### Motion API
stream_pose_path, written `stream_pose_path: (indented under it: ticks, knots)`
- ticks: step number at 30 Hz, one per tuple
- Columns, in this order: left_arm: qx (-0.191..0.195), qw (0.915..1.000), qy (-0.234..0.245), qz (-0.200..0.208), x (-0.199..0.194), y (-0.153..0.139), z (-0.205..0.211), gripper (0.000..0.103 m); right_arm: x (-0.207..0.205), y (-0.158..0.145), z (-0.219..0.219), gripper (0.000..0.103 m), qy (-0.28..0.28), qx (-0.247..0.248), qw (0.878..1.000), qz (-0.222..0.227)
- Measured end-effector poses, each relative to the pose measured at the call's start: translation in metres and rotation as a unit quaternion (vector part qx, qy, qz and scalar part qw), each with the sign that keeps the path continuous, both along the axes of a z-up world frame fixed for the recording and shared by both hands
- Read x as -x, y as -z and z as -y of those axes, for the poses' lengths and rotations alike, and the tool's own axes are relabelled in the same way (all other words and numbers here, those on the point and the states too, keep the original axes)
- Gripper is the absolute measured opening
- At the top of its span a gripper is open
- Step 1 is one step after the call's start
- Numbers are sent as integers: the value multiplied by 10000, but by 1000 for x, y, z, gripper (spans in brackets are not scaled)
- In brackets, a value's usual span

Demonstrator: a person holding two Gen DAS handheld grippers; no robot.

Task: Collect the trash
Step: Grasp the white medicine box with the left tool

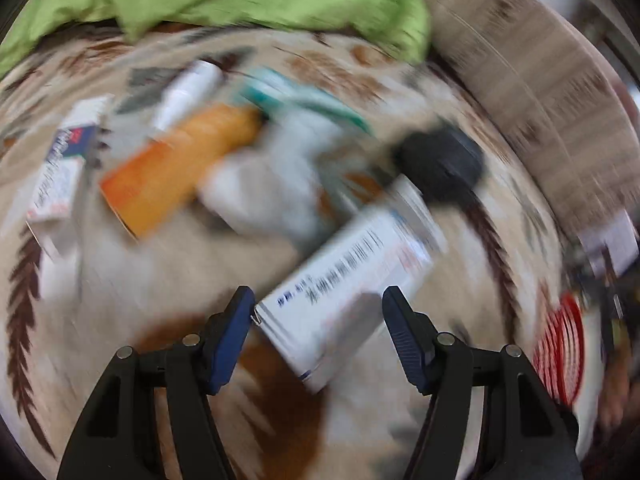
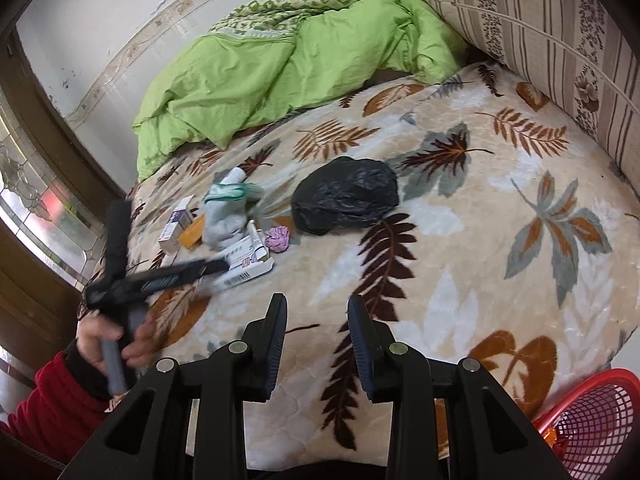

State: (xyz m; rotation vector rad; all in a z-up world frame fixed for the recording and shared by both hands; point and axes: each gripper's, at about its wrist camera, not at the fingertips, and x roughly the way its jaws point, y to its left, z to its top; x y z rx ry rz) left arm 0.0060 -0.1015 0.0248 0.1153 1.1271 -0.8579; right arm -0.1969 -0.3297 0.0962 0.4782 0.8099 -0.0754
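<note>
Left gripper point(image 1: 318, 312) jaws apart, right gripper point(image 2: 317, 316) jaws narrowly parted, left hand point(image 2: 114, 340) gripping handle

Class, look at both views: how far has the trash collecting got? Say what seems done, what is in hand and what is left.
Done: little shows; something orange lies in the red basket. In hand: the open left gripper is around the white box, not yet gripping. The right gripper is empty. Left: the orange box, black bag, pink ball and other packets remain on the blanket.

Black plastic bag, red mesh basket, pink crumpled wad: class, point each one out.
black plastic bag point(image 2: 346, 196), right wrist view, middle of its crinkled top
red mesh basket point(image 2: 596, 420), right wrist view, mesh wall
pink crumpled wad point(image 2: 279, 239), right wrist view, its centre
</note>
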Motion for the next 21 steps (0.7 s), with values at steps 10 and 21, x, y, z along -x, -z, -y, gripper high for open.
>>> stream_pose_path:
  ticks: [10,21]
  knots:
    - [-415,9956,599,585,37,-21,31,71,1,-1,11,33,98,-148,9998,105]
    - [-967,9922,-297,734,38,2,53,53,4,3,13,38,137,-176,9997,55]
